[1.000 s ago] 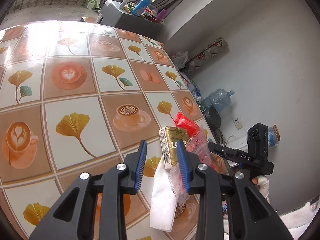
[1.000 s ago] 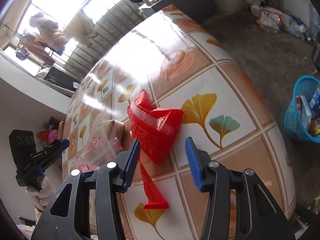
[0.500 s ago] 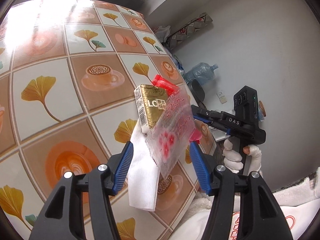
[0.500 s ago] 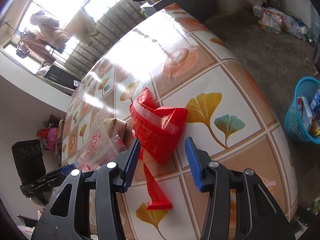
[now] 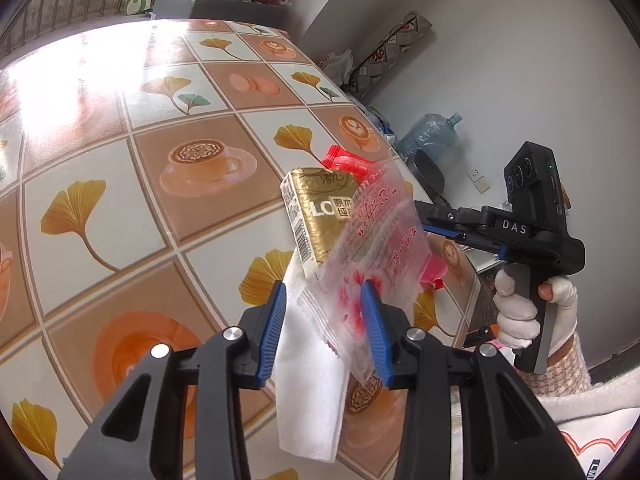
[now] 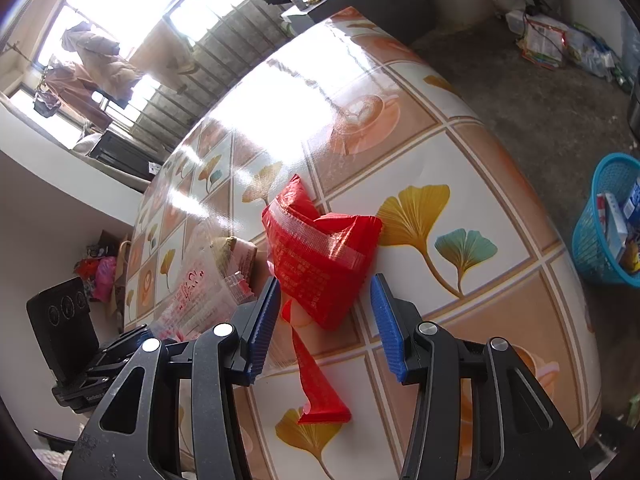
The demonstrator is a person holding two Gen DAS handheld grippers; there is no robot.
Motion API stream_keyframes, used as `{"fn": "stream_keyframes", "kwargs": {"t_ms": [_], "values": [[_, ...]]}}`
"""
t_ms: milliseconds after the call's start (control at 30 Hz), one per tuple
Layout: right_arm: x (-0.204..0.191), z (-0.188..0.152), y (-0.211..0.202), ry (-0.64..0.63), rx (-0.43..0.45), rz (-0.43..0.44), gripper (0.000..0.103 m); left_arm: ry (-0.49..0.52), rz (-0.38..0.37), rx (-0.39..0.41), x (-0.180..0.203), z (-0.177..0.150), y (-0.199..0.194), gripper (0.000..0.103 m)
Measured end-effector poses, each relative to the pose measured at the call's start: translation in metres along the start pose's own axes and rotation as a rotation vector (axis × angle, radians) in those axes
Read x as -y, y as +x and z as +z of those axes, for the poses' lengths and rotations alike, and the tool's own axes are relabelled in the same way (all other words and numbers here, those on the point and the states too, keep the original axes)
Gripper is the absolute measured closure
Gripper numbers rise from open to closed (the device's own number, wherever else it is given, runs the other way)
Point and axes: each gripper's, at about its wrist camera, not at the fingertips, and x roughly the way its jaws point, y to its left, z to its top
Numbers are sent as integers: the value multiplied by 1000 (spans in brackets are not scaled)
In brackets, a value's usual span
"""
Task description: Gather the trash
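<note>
**A:** Left tongs [image 5: 323,334] have just been closing, now clenched on our clear printed plastic wrapper [image 5: 372,248] and white tissue [image 5: 310,384]; let's lift slowly so the gold carton [image 5: 320,216] doesn't slip.

**B:** Right tongs [image 6: 325,326] hang released around the red foil packet [image 6: 320,256] on the bench [image 6: 460,160]. Blue mesh basket [image 6: 588,248] on the floor already holds some packaging.

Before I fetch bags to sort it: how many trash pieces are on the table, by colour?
Red plastic wrapper: 1
Gold paper carton: 1
Clear plastic bag with red print: 1
White paper tissue: 1
Total: 4
</note>
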Motion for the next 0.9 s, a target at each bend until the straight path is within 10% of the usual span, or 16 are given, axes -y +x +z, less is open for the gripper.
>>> {"fn": "stream_keyframes", "kwargs": {"t_ms": [267, 567, 900], "values": [[-1, -1, 0, -19, 9, -7, 59, 35, -10, 59, 5, 4, -9, 90], [6, -1, 0, -11, 15, -29, 83, 23, -79, 153, 11, 13, -35, 96], [6, -1, -13, -20, 54, -49, 80, 12, -80, 313, 14, 43, -72, 97]]}}
